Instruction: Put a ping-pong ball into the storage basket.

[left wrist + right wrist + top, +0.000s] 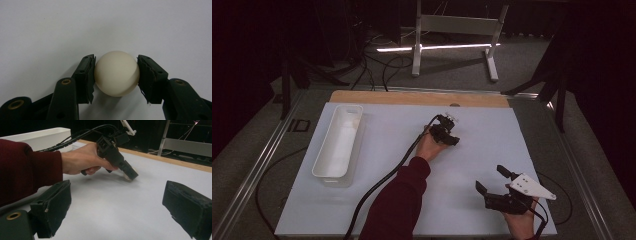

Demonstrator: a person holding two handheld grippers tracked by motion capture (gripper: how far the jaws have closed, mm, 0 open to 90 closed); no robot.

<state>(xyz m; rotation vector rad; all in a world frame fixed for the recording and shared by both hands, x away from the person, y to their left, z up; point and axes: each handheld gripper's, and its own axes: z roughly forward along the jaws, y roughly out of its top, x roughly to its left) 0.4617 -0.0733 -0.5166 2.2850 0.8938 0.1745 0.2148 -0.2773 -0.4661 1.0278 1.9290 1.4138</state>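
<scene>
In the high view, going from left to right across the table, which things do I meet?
White tray → left gripper, closed on the white ball → right gripper, jaws open and holding nothing.

The big white table top (377,200) is mostly bare, so a hand could slide across the middle, the front and the far right side with nothing in the way. The long white tray (338,141) stands along the left side, and a hand going that way would have to go over it or around it. Near the middle the left gripper (451,139) is closed on a small white ball (116,73), and its arm in the red sleeve (399,200) and its black cable (377,185) lie across the front, while the right gripper (493,183) sits with its jaws wide apart at the front right corner, well apart from the ball.
</scene>
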